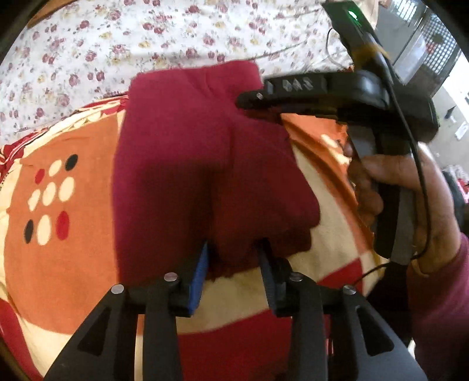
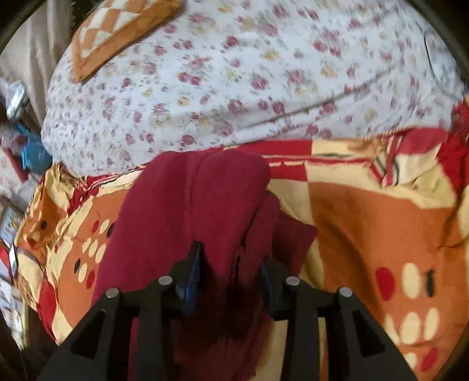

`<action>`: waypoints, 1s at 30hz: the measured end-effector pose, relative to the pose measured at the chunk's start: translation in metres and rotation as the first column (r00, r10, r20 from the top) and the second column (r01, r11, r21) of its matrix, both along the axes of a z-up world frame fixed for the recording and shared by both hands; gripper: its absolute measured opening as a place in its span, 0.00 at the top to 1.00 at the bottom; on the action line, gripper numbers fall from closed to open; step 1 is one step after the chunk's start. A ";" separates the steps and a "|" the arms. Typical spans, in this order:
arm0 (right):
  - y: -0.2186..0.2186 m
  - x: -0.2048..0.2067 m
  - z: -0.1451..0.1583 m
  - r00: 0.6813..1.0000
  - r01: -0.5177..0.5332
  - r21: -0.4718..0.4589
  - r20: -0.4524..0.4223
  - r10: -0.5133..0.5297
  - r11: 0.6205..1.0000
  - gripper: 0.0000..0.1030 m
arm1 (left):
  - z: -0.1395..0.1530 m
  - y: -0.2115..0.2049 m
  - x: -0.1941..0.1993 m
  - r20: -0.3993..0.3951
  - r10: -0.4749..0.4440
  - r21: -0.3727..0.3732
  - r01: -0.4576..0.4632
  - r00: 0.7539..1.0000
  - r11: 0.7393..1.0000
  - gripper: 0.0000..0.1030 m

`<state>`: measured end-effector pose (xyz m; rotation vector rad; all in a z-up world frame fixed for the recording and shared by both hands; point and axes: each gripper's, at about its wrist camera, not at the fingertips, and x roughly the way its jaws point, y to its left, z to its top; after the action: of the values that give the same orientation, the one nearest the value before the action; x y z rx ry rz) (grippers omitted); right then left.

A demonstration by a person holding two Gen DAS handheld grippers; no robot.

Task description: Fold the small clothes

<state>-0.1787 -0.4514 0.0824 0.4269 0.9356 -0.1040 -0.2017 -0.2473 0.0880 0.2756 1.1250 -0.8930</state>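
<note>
The left gripper (image 1: 233, 255) points steeply down at the bed, its jaws set fairly narrow with the near hem of a maroon garment (image 1: 187, 164) between the blue pad on one finger and the dark pad on the other; the cloth fills the gap, but whether the pads actually pinch it cannot be told. The right gripper (image 2: 231, 258) is angled down likewise, its jaws a little apart with a bunched, shadowed fold of the same maroon garment (image 2: 187, 211) lying between them, and again the blur hides whether the pads press on it. Seen from the left wrist, the right gripper (image 1: 249, 101) reaches in from the right edge, its fingertips at the garment's far right edge, and the person's right hand (image 1: 410, 187) is wrapped around its dark handle, a maroon sleeve (image 1: 439, 307) at the wrist and a black cable (image 1: 422, 181) looping past the knuckles. A small green light (image 1: 353, 14) glows on top of that tool; no writing can be read anywhere. The garment lies folded into a rough oblong on an orange, cream and red patterned blanket (image 1: 58, 234) with dot motifs. Beyond it spreads a white sheet with small pink flowers (image 2: 234, 73), and on that sheet's far left corner rests a brown-and-cream checked cushion (image 2: 117, 32).
</note>
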 end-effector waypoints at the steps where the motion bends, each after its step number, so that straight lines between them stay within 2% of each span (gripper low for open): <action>1: 0.006 -0.005 0.008 1.000 -0.019 -0.019 0.008 0.019 1.000 0.63 | 0.006 0.006 0.000 0.019 0.006 -0.010 -0.006 1.000 1.000 0.77; 4: 0.015 -0.022 0.022 0.999 -0.036 -0.027 0.026 0.037 0.999 0.49 | 0.024 0.026 0.014 0.067 0.060 -0.041 -0.057 0.996 0.998 0.75; 8: 0.021 -0.037 0.027 0.997 -0.063 0.106 0.057 0.057 0.992 0.48 | 0.025 0.034 0.042 0.080 0.155 -0.048 -0.152 0.985 0.987 0.74; 10: 0.031 -0.038 0.019 0.996 -0.082 0.143 0.030 0.078 0.986 0.48 | 0.018 0.028 0.049 0.090 0.170 -0.037 -0.167 0.981 0.985 0.74; 11: 0.035 -0.038 0.013 0.997 -0.071 0.132 0.006 0.071 0.989 0.48 | 0.015 0.027 0.046 0.093 0.175 -0.024 -0.174 0.980 0.984 0.74; 12: 0.037 -0.039 0.006 0.998 -0.054 0.113 -0.014 0.056 0.992 0.54 | 0.011 0.023 0.049 0.091 0.179 -0.012 -0.179 0.980 0.984 0.74; 13: 0.040 -0.041 0.004 0.998 -0.060 0.095 -0.019 0.062 0.994 0.64 | 0.007 0.021 0.052 0.086 0.184 -0.007 -0.184 0.979 0.983 0.74; 14: 0.044 -0.045 0.004 0.995 -0.092 0.064 -0.018 0.093 0.994 0.83 | 0.005 0.020 0.053 0.077 0.192 -0.004 -0.193 0.978 0.981 0.74; 18: 0.049 -0.070 0.014 0.992 -0.125 -0.024 0.000 0.125 0.992 0.84 | -0.001 0.018 0.061 0.061 0.221 -0.021 -0.220 0.973 0.975 0.73; 20: 0.045 -0.074 0.003 0.993 -0.118 -0.055 -0.034 0.116 0.992 0.84 | -0.008 0.012 0.068 0.079 0.235 -0.009 -0.235 0.969 0.972 0.72; 22: 0.041 -0.075 -0.012 0.993 -0.105 -0.026 -0.050 0.104 0.994 0.84 | -0.020 0.006 0.077 0.044 0.246 0.010 -0.247 0.968 0.969 0.69; 24: 0.038 -0.077 -0.010 0.995 -0.097 -0.007 -0.030 0.097 0.995 0.83 | -0.025 0.004 0.080 0.015 0.246 0.000 -0.246 0.969 0.969 0.67; 25: 0.035 -0.079 -0.005 0.996 -0.092 0.014 -0.013 0.092 0.996 0.82 | -0.025 0.003 0.080 0.021 0.239 -0.004 -0.239 0.971 0.971 0.67; 27: 0.028 -0.080 0.001 0.997 -0.071 0.067 0.005 0.071 0.995 0.71 | -0.024 0.002 0.079 0.037 0.234 -0.001 -0.234 0.972 0.972 0.67; 29: 0.017 -0.077 0.008 0.999 -0.017 0.110 0.029 0.014 0.994 0.44 | -0.025 0.003 0.080 0.034 0.237 -0.003 -0.237 0.971 0.972 0.67; 30: 0.009 -0.075 0.012 0.998 0.029 0.124 0.049 -0.035 0.992 0.38 | -0.025 0.003 0.080 0.030 0.239 -0.004 -0.239 0.971 0.971 0.66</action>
<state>-0.2535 -0.4426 0.0943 0.5565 0.8881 -0.0641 -0.1219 -0.2443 0.0627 0.1486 1.1034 -0.6729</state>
